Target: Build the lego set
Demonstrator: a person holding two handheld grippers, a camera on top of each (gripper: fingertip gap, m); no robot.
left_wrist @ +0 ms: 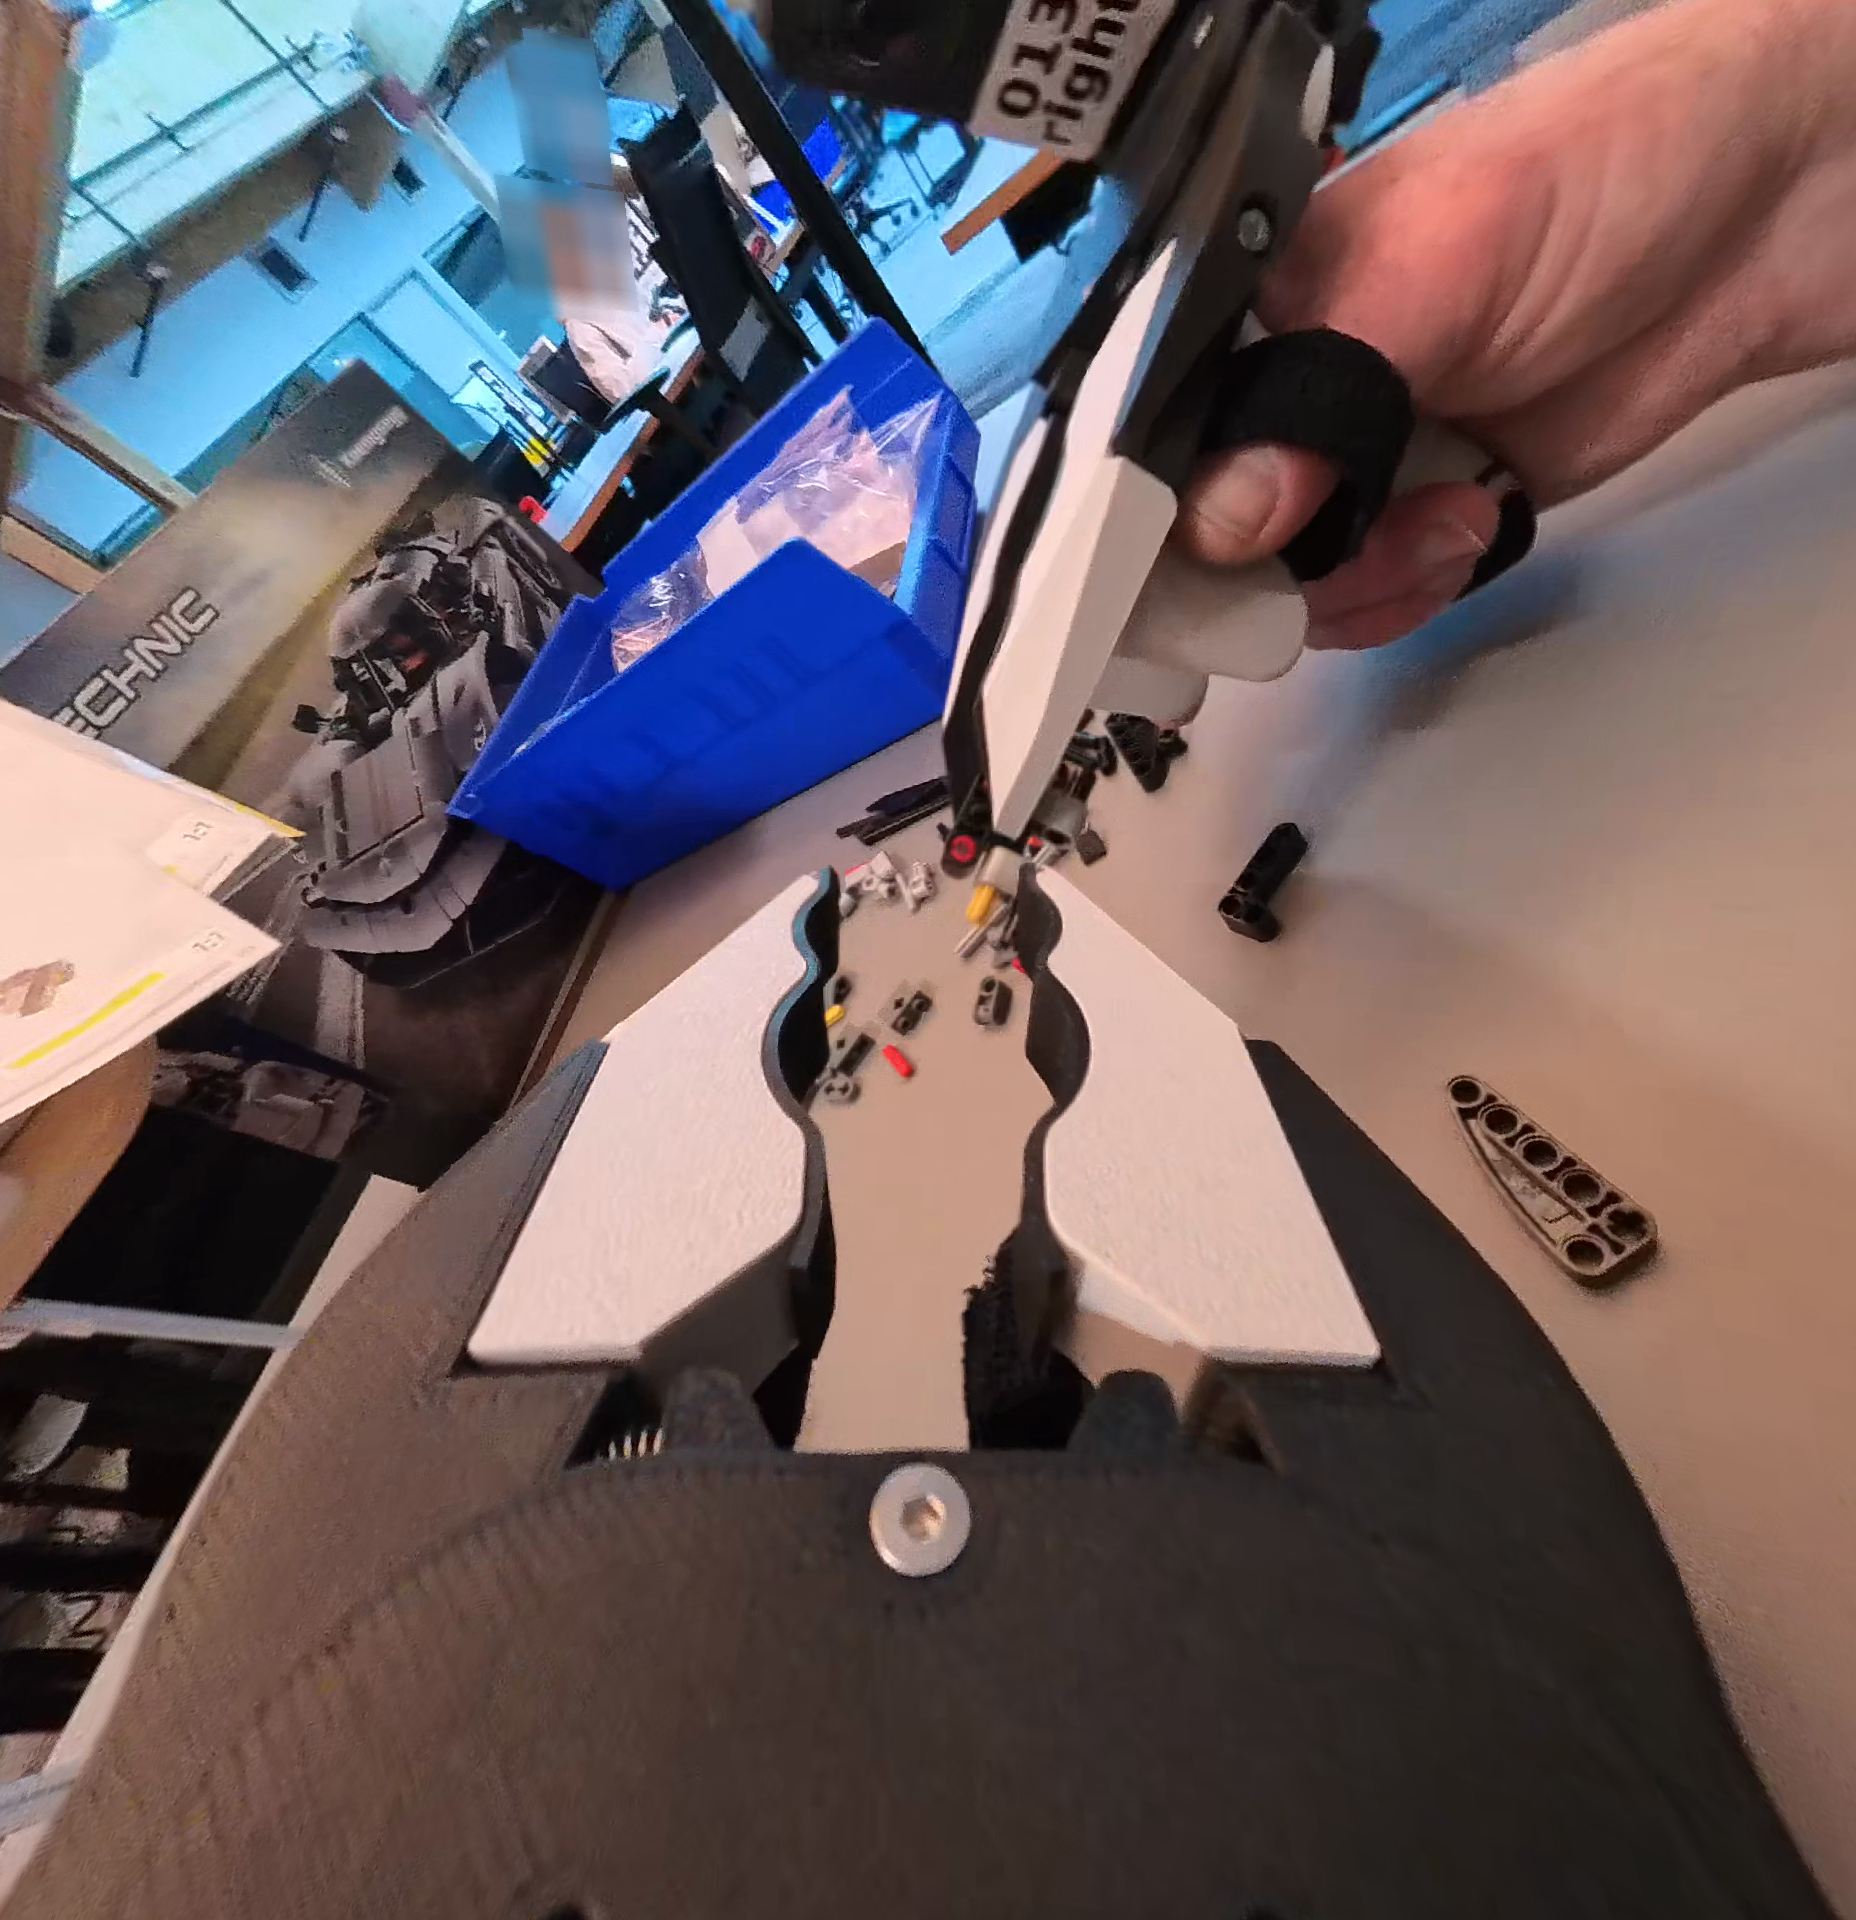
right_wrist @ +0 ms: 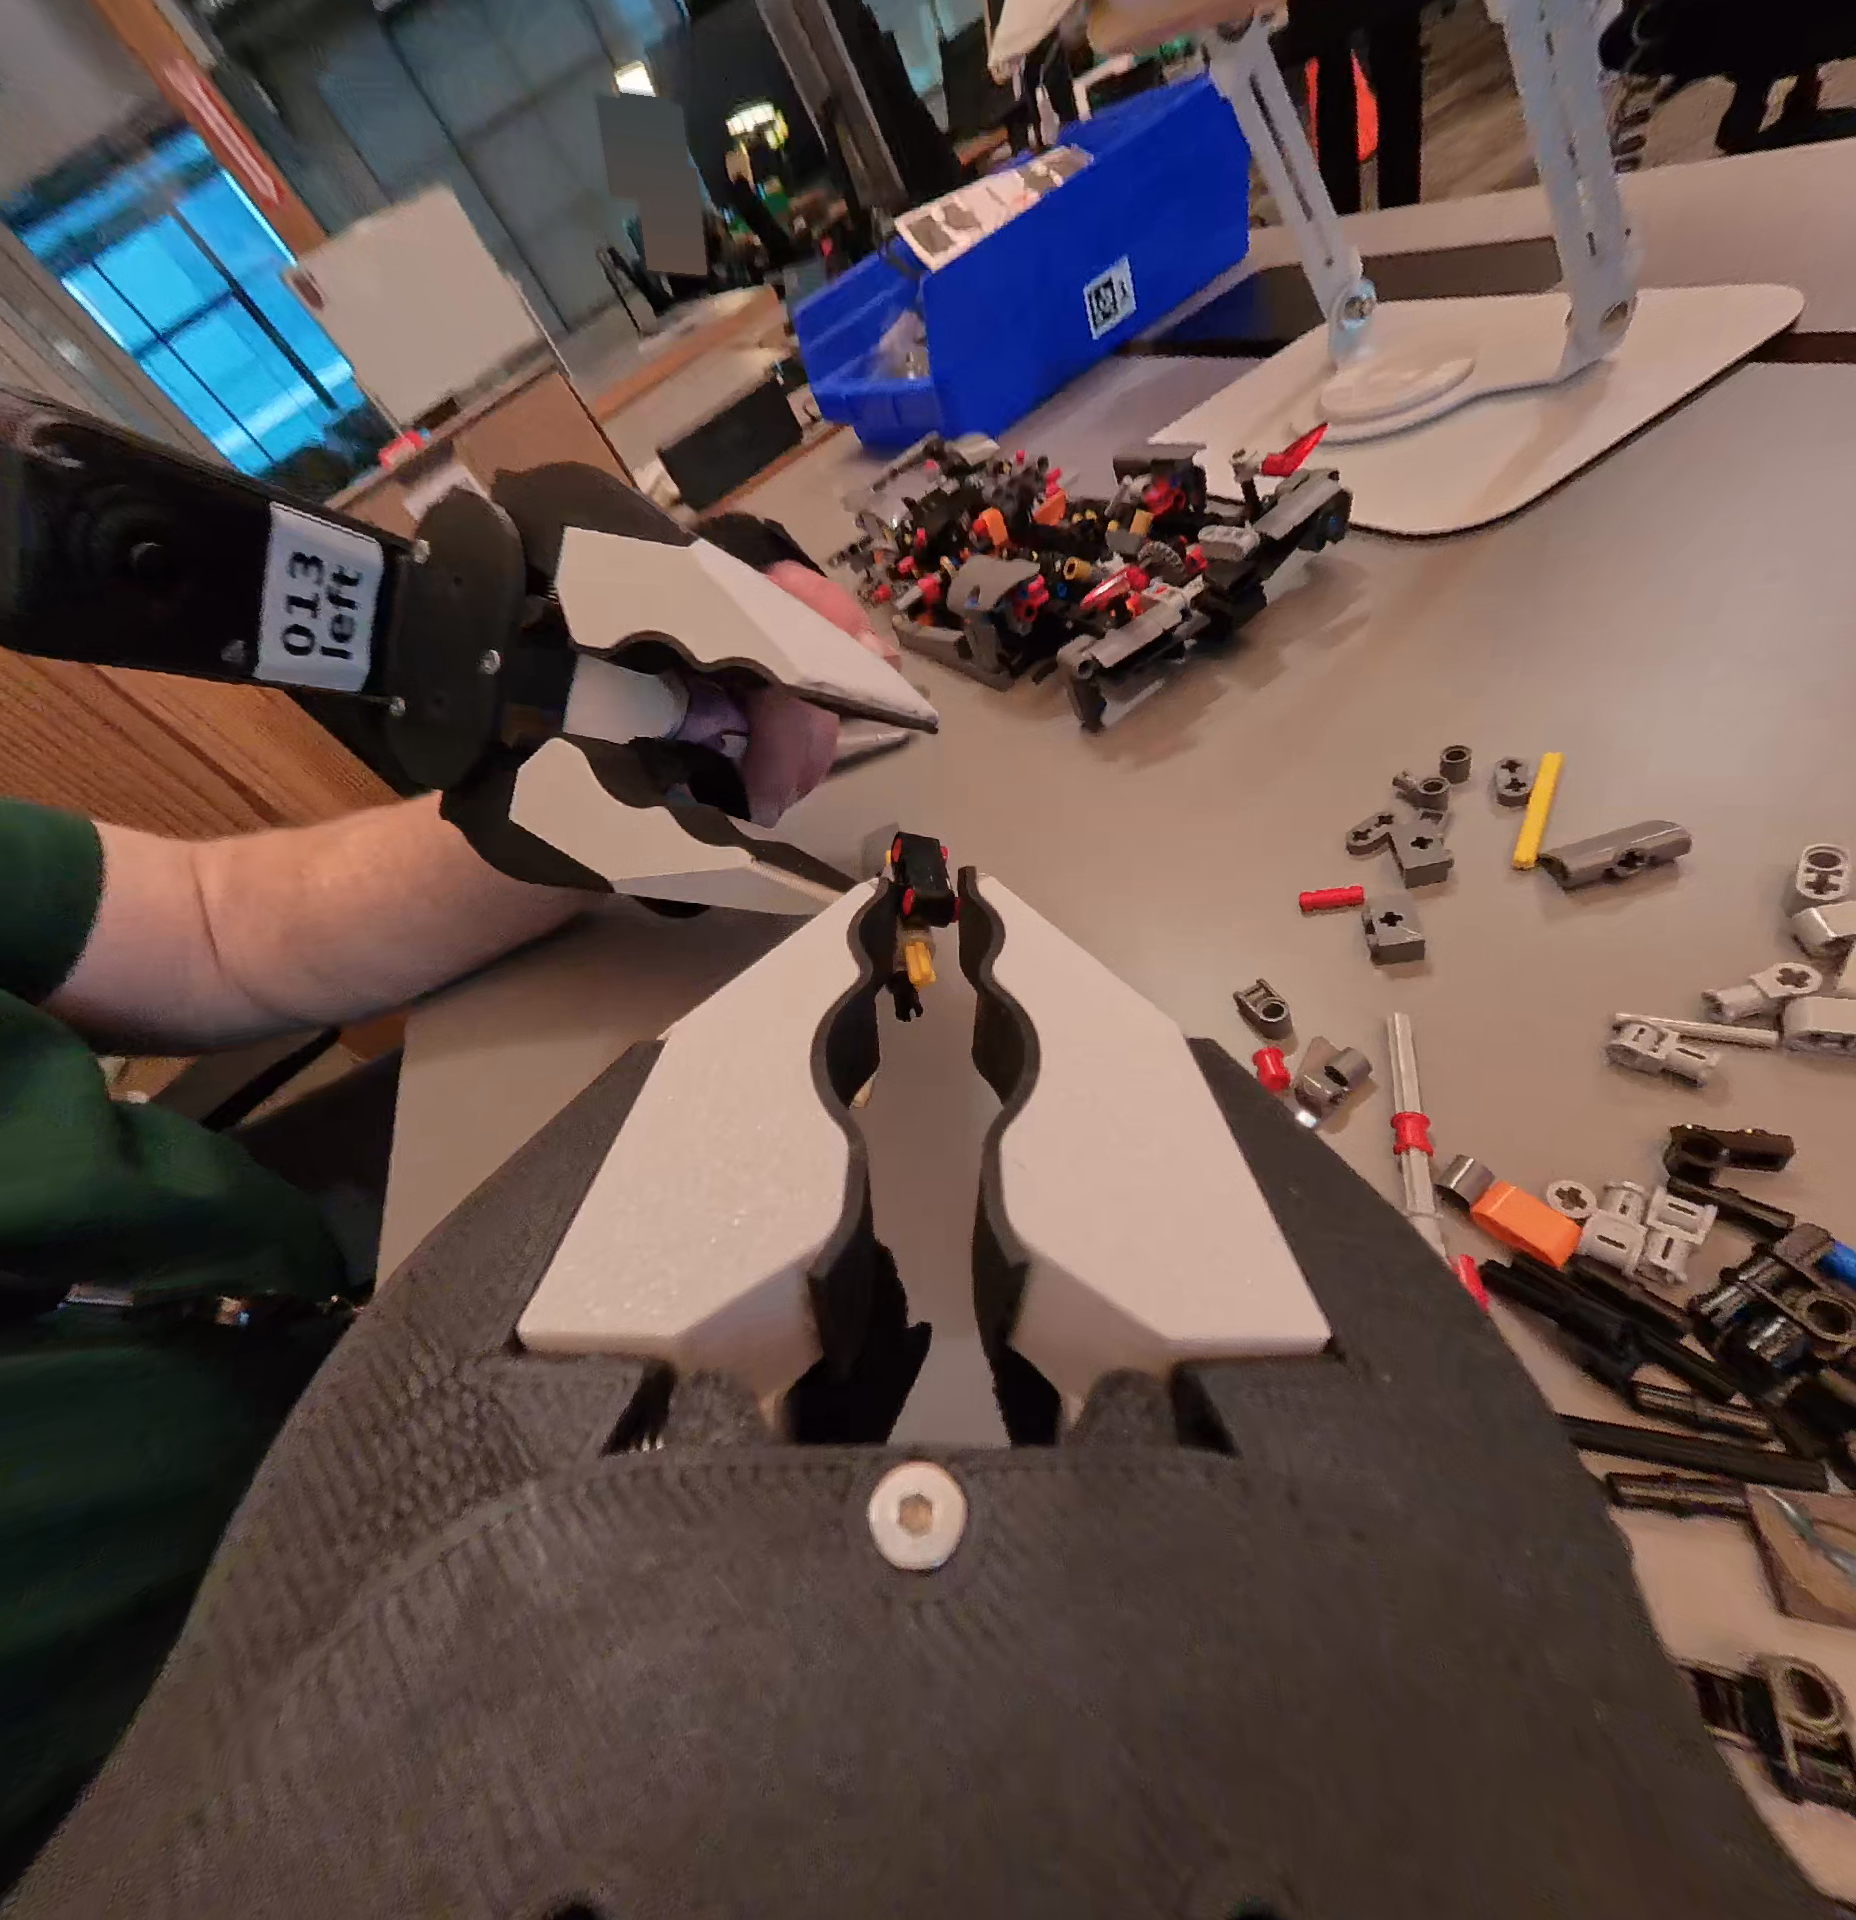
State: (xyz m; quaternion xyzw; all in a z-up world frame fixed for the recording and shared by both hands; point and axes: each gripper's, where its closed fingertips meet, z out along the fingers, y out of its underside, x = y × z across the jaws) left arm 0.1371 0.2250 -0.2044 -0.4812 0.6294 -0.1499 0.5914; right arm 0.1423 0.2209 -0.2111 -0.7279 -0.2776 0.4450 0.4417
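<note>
Cardboard set box [left_wrist: 311, 665], dark and printed with a grey model, leans at the far left of the left wrist view, with white instruction sheets [left_wrist: 93, 883] overlapping it. Beside it stands a blue plastic bin [left_wrist: 737, 665] holding clear bags. None of these three shows from the other camera. Further right, the left gripper [left_wrist: 924, 904] hovers over the grey table [left_wrist: 1526, 935] with its white fingers spread apart and nothing between them; small grey, black, yellow and red pieces lie scattered on the surface under the gap. Just past its tips the right gripper [left_wrist: 991, 836] comes down from above, held by a hand [left_wrist: 1526, 312], clenched on a small black sub-assembly with red pins and a yellow peg [left_wrist: 981, 883]. To the right lie a short black beam [left_wrist: 1262, 883] and a dark grey curved panel with holes [left_wrist: 1552, 1179], well apart from each other.

Only the right wrist view shows the green sleeve [right_wrist: 30, 894] and forearm at the left and the partly built black, grey and red vehicle chassis [right_wrist: 1100, 582] at the middle of the table. At this view's centre the right gripper's [right_wrist: 919, 883] tips pinch the sub-assembly, the yellow peg pointing back toward the camera. Right of it spread loose grey connectors, a yellow axle [right_wrist: 1537, 810], an orange piece [right_wrist: 1526, 1226] and black beams, with a white stand base [right_wrist: 1475, 416] behind.
</note>
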